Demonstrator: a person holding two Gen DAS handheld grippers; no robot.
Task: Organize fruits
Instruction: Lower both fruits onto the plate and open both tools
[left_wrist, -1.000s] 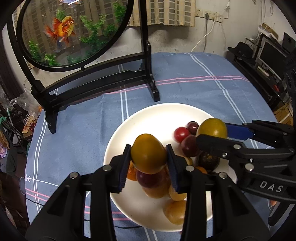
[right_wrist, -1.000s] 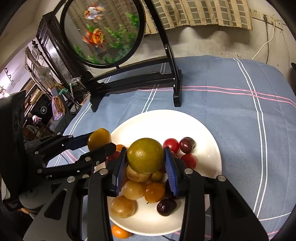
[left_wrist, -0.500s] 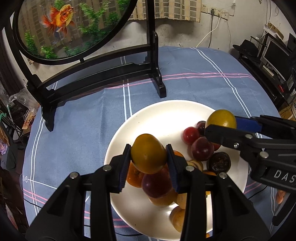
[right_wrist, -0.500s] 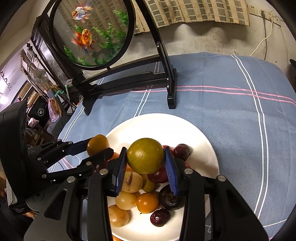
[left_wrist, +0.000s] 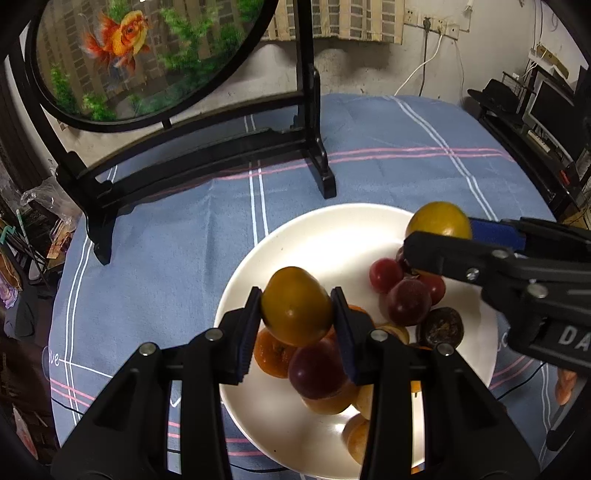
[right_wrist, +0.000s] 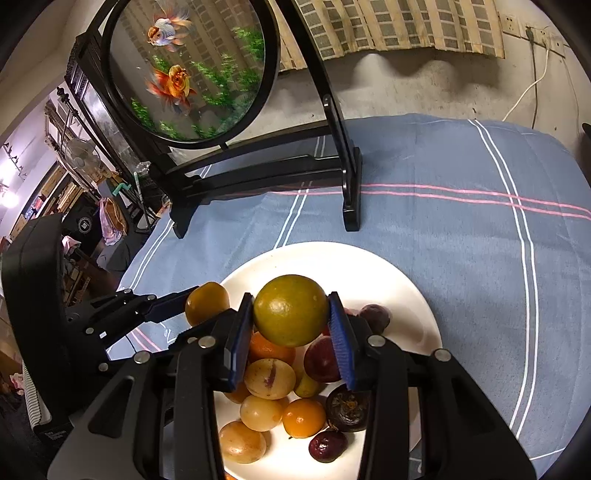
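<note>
**A:** What fills the scene, biggest thing first?

**B:** A counter under a blue cloth with white and pink stripes (left_wrist: 369, 147). At twelve o'clock on it stands a round goldfish picture in a black wooden stand (right_wrist: 192, 70). Toward six o'clock sits a round white plate (right_wrist: 388, 273) heaped with small fruits: yellow, orange, dark red and purple.

**A:** And the claws?

**B:** The left claw (left_wrist: 297, 308) pinches a yellow-orange oval fruit (left_wrist: 295, 306) between its blue pads, above the plate's nine o'clock side. The right claw (right_wrist: 290, 314) pinches a round green-yellow citrus fruit (right_wrist: 290, 310), held over the heap near the plate's centre.

**A:** Smallest things?

**B:** A red cherry-sized fruit (left_wrist: 386, 275) lies on the plate, just beside the right claw's finger.
</note>
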